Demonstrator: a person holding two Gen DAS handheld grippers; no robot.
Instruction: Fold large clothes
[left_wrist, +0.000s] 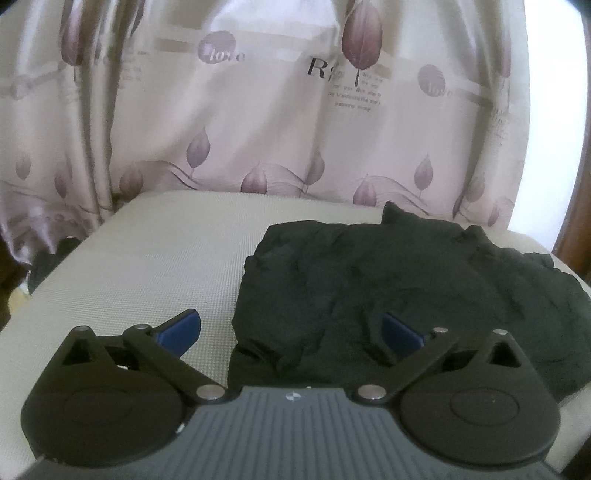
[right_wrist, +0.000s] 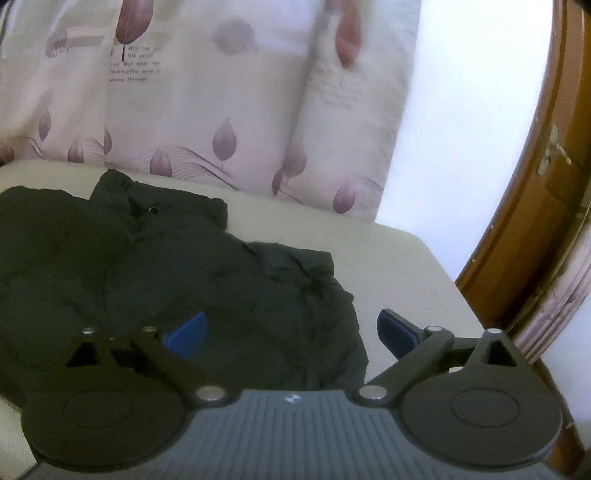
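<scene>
Right tool (right_wrist: 291, 332) wide apart, empty, above black garment (right_wrist: 147, 266) on cushion (right_wrist: 399, 258).

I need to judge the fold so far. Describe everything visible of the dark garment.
The dark garment is black, matte and crumpled, apparently soft woven cloth. It lies bunched in a rough, partly folded heap on the pale cushion, near its back edge below the leaf-print curtain. The right wrist view shows a small metal snap or eyelet near a collar-like flap at its far end. Neither open claw grips it.

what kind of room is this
Most likely a room in a home: a leaf-print curtain hangs behind a beige cushioned surface, a black garment lies on it, and a wooden door stands alongside.
</scene>
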